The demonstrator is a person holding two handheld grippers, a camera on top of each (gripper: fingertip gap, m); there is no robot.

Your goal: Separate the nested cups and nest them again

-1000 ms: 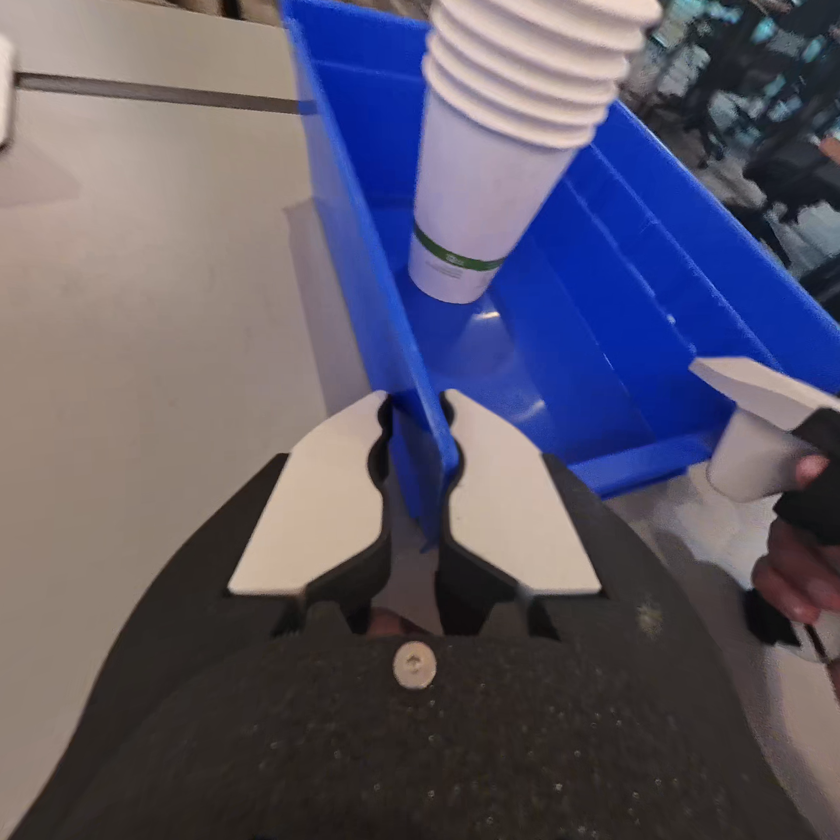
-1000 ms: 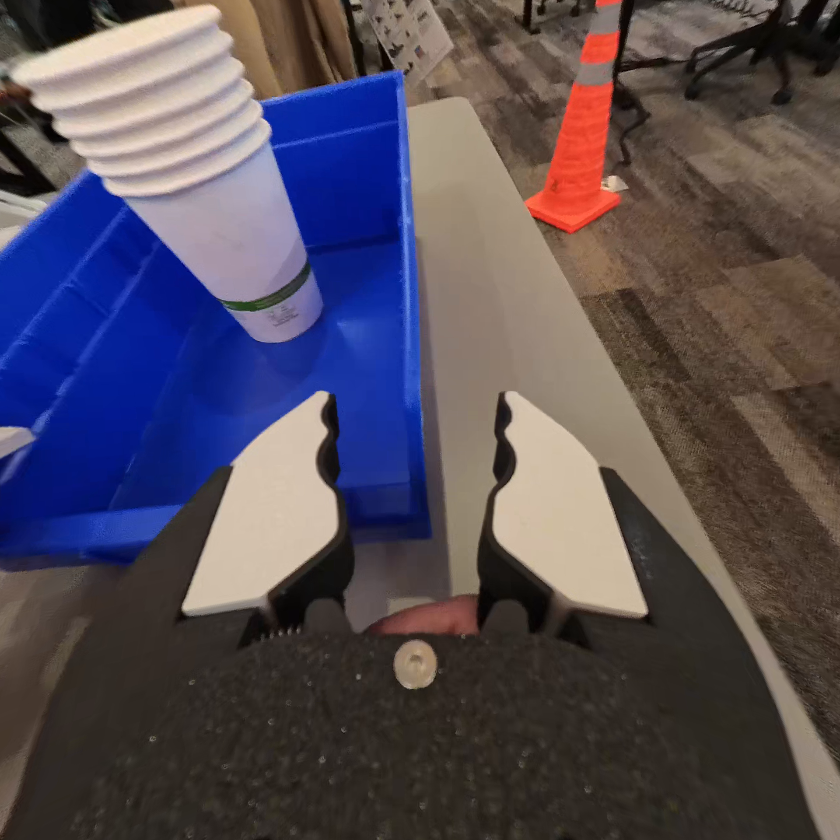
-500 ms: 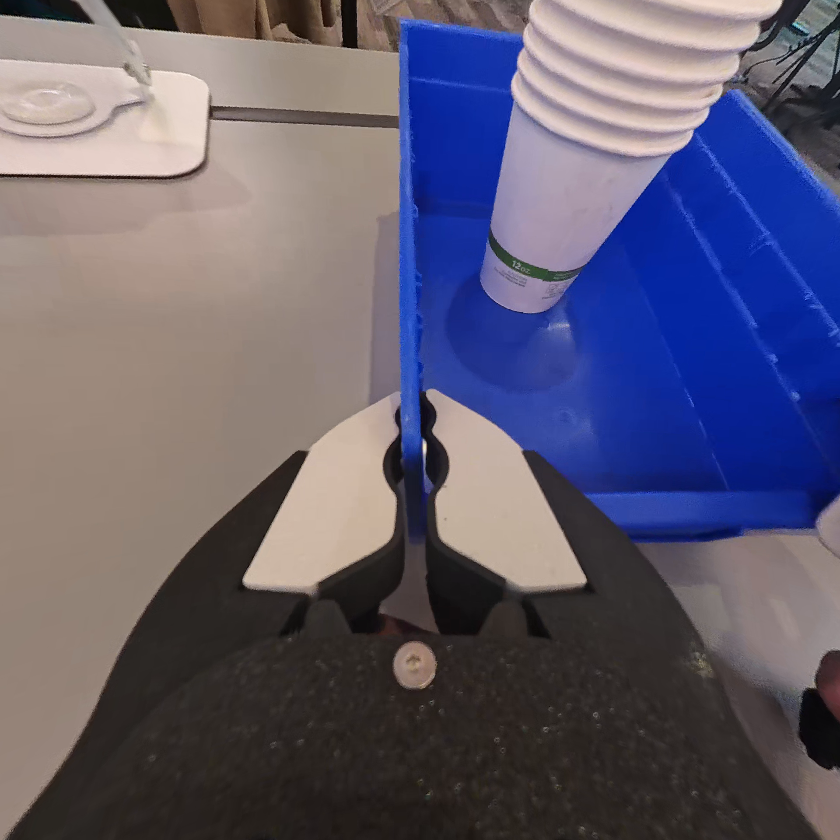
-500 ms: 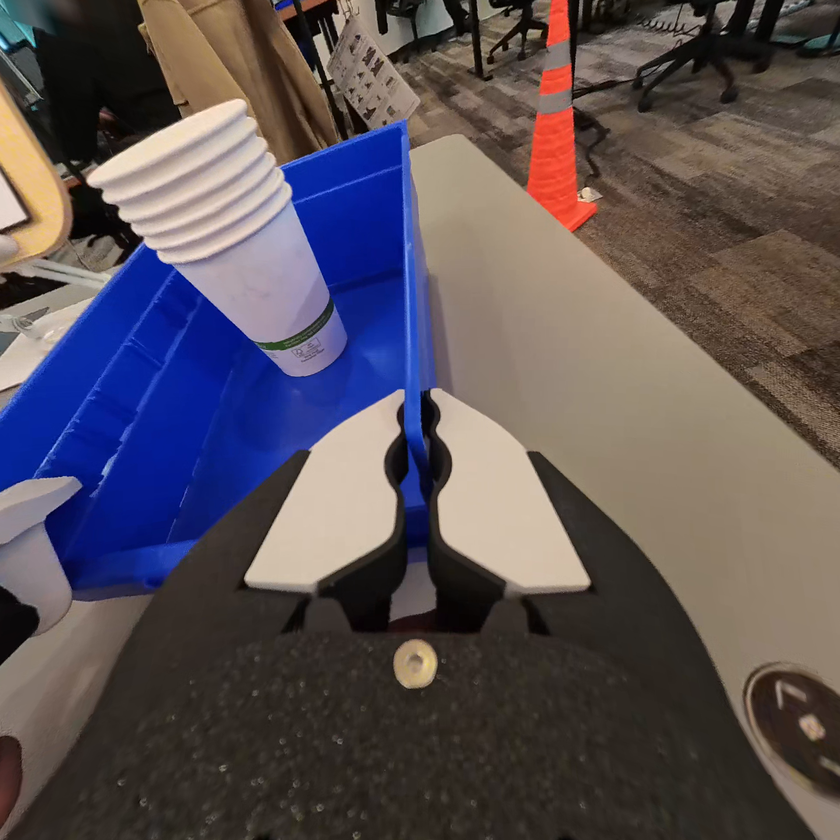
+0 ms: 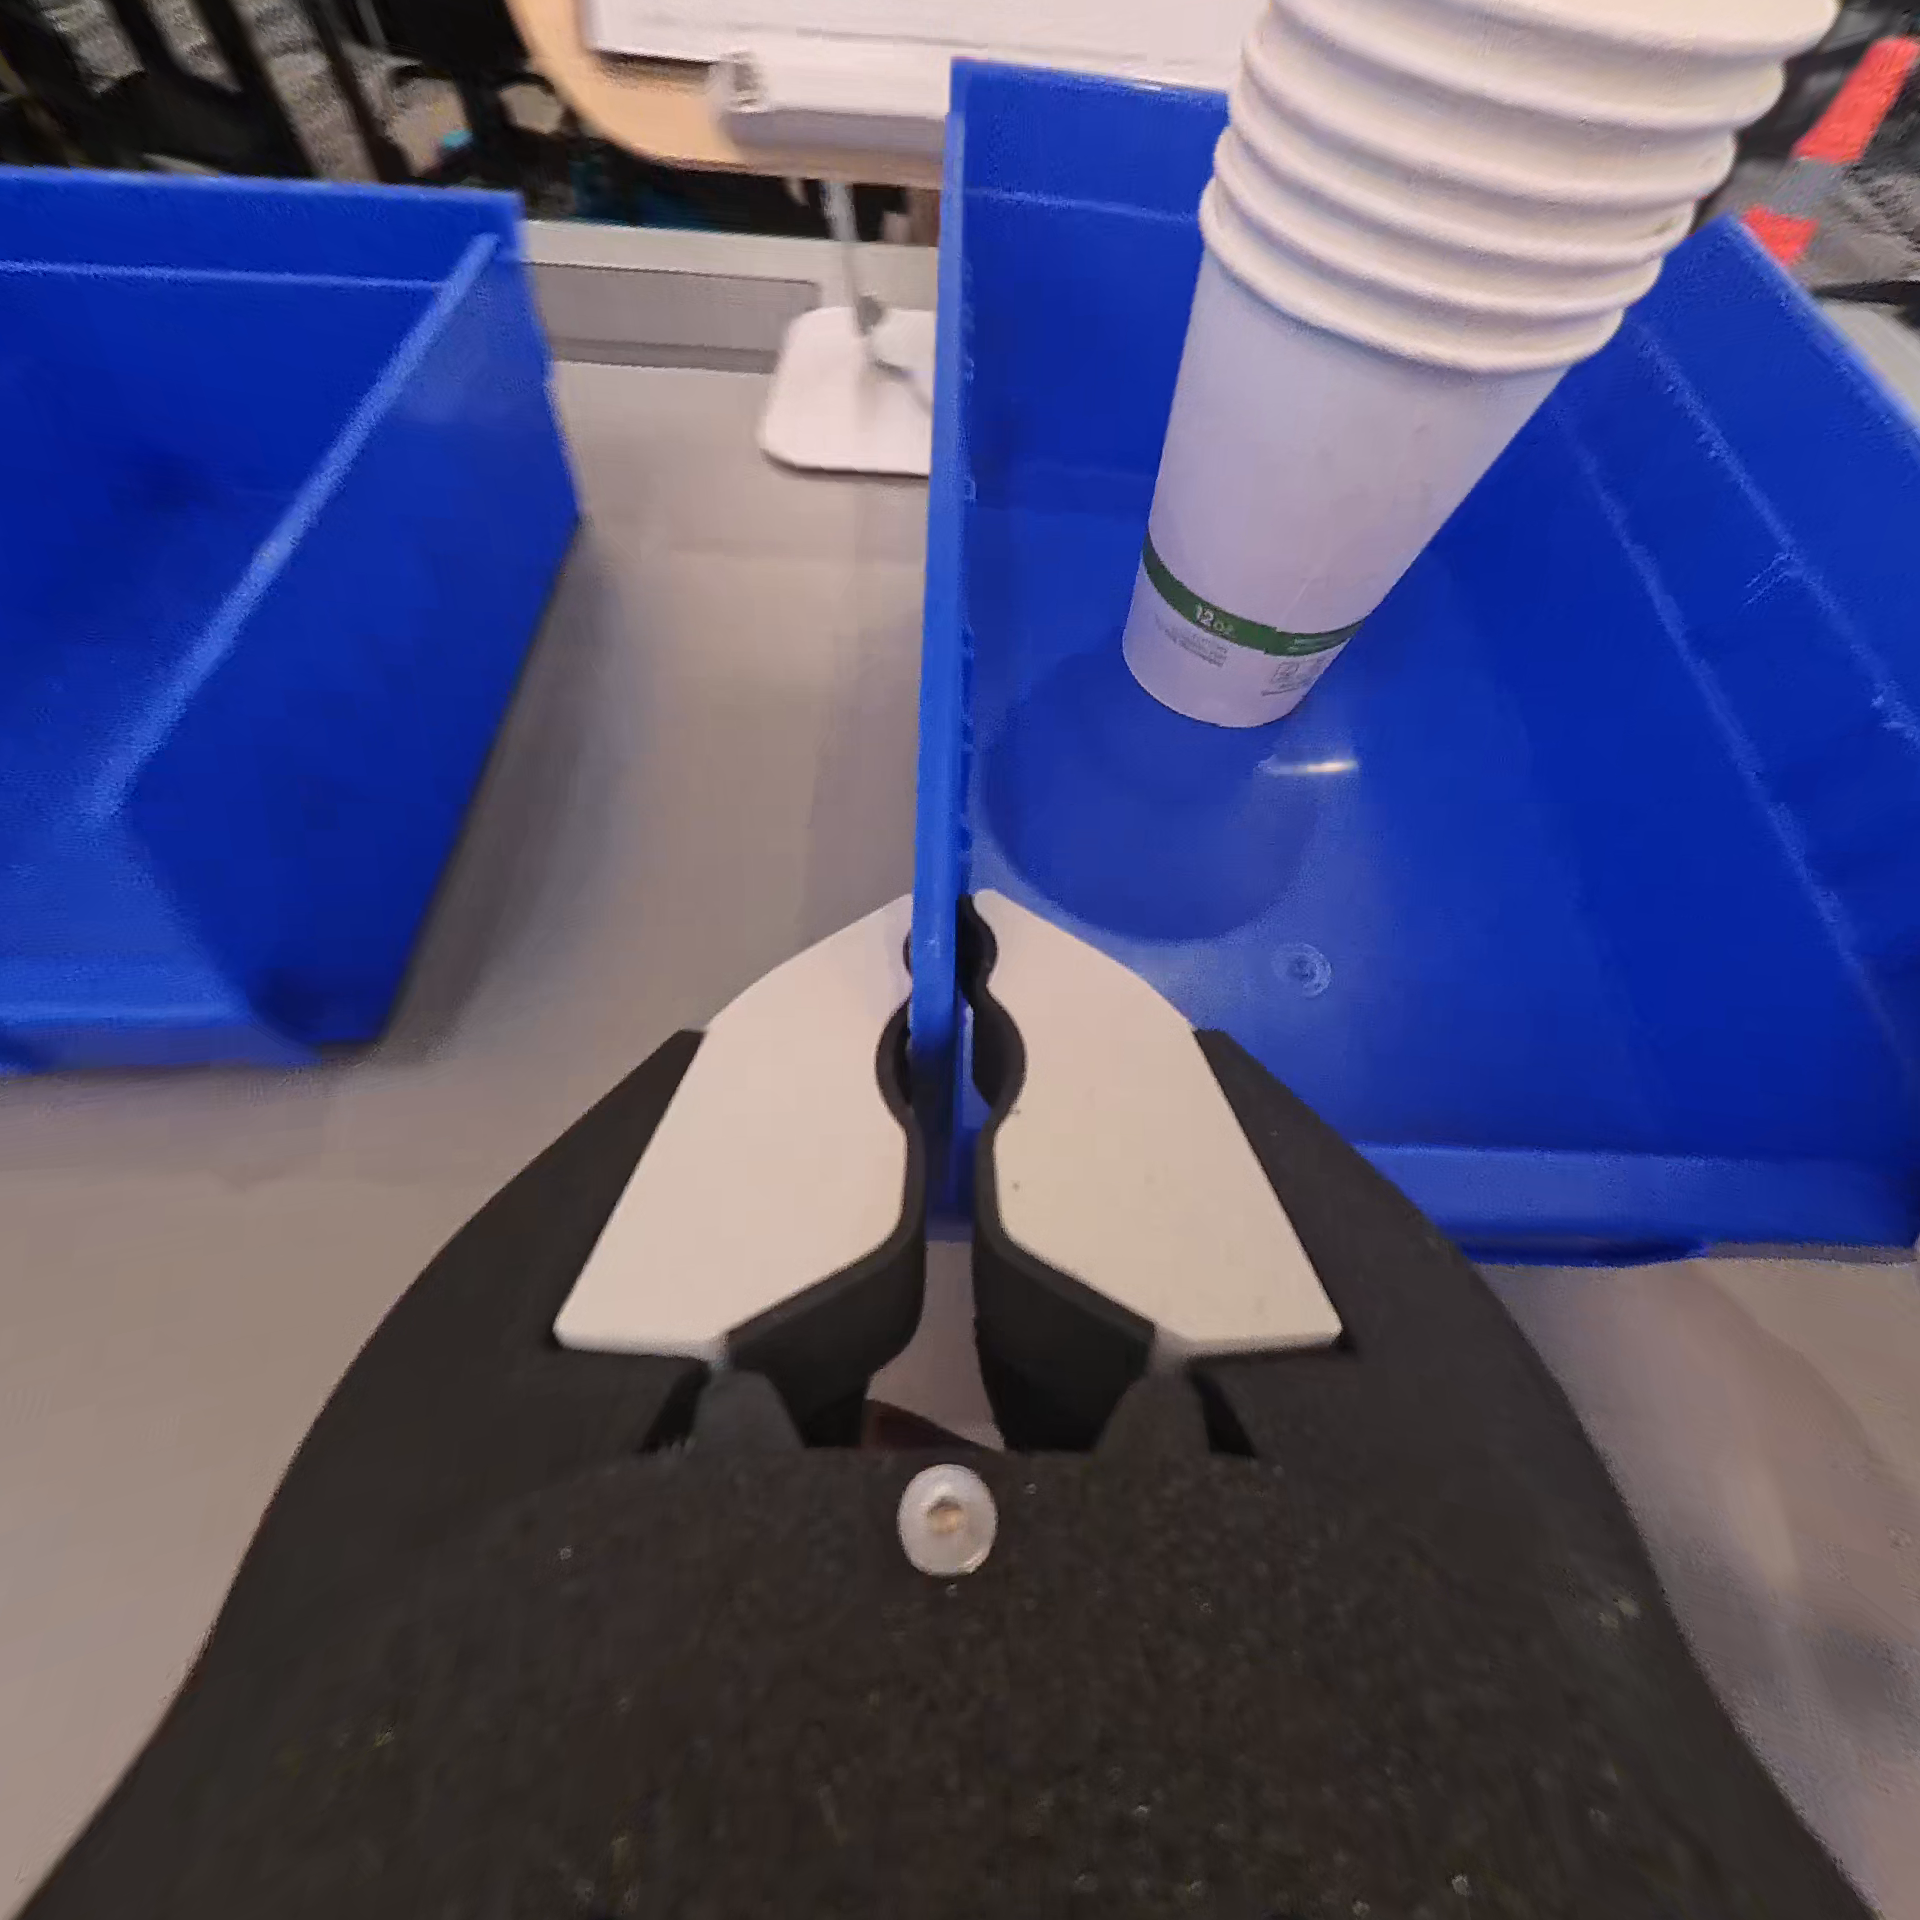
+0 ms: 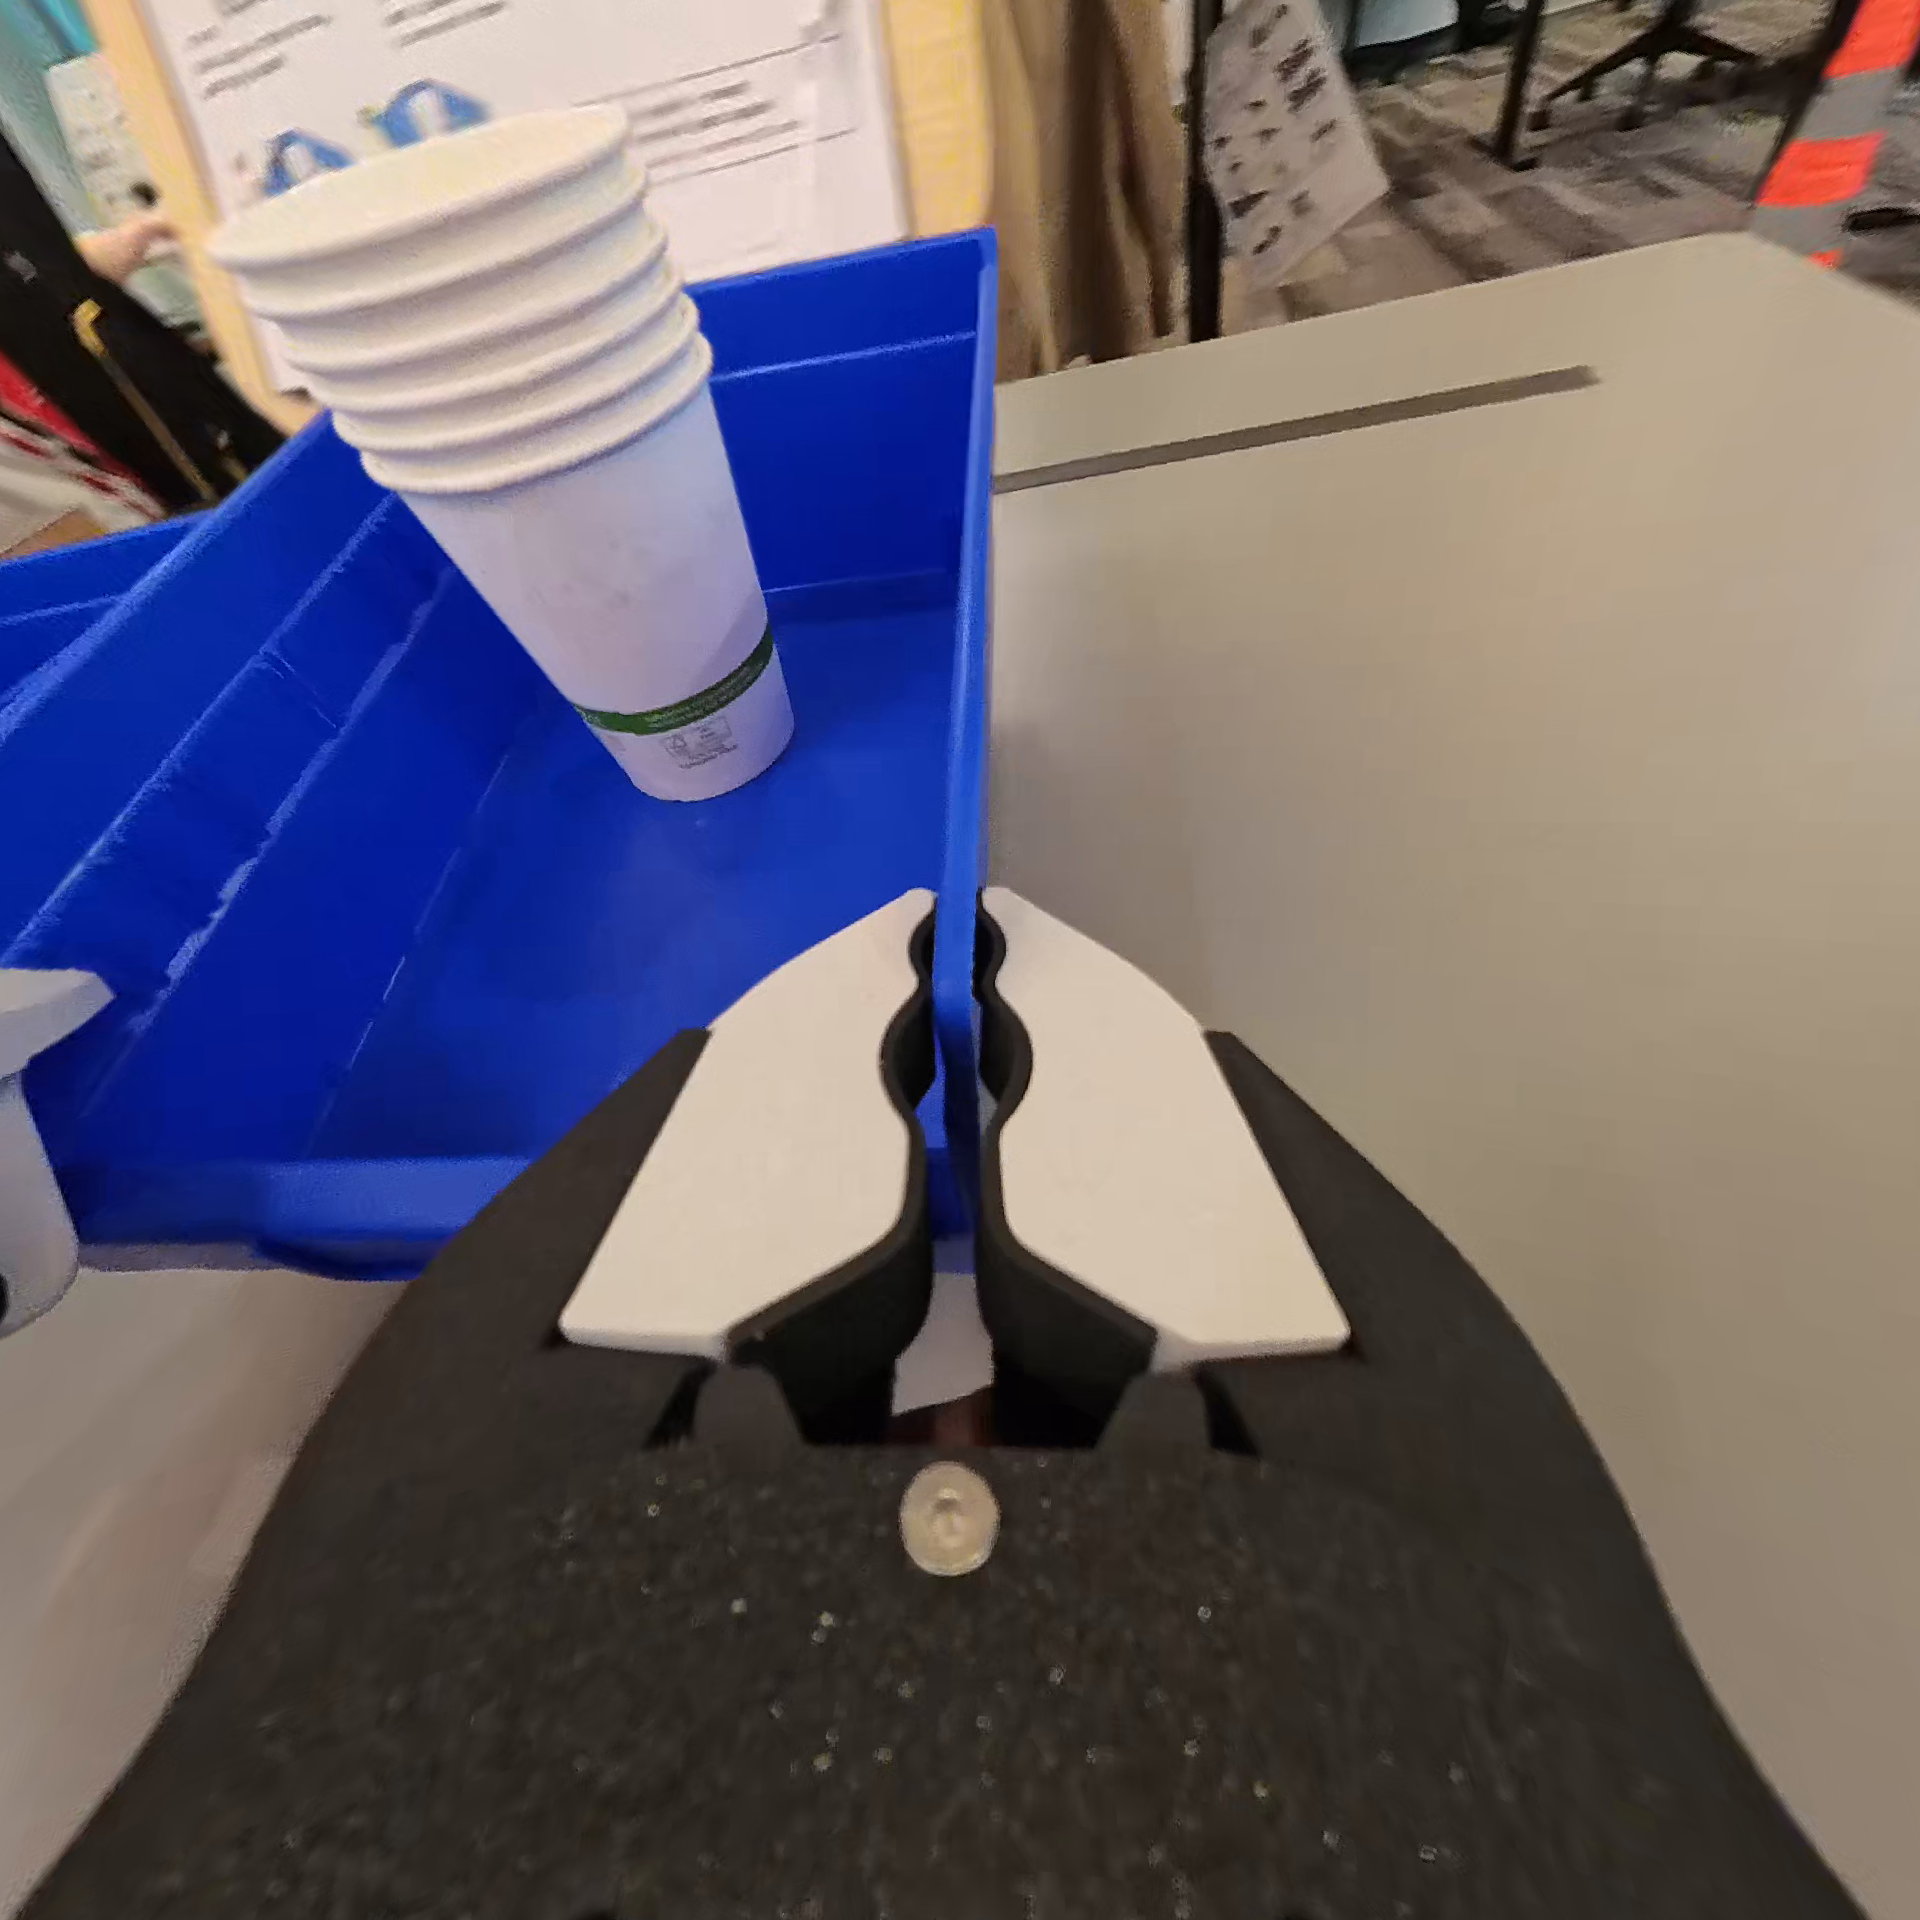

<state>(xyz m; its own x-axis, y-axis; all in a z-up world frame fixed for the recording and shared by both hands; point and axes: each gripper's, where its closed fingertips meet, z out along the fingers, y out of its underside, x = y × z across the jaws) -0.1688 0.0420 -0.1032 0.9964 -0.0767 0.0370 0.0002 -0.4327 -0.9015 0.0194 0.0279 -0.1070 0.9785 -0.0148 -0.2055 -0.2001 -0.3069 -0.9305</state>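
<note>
Cups (image 5: pixel 1382 416) stand nested and upright inside the blue bin (image 5: pixel 1662 831), untouched. Your left gripper (image 5: pixel 940 1023) pinches the bin's left wall and your right gripper (image 6: pixel 956 1023) its right wall, fingers closed on plastic. Separation seems not begun; next, set the bin steady on the surface (image 6: pixel 1455 831), then release.

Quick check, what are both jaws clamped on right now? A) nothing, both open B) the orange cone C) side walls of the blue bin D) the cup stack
C: the left gripper and the right gripper each pinch a wall of the blue bin; the cup stack stands untouched inside.
</note>
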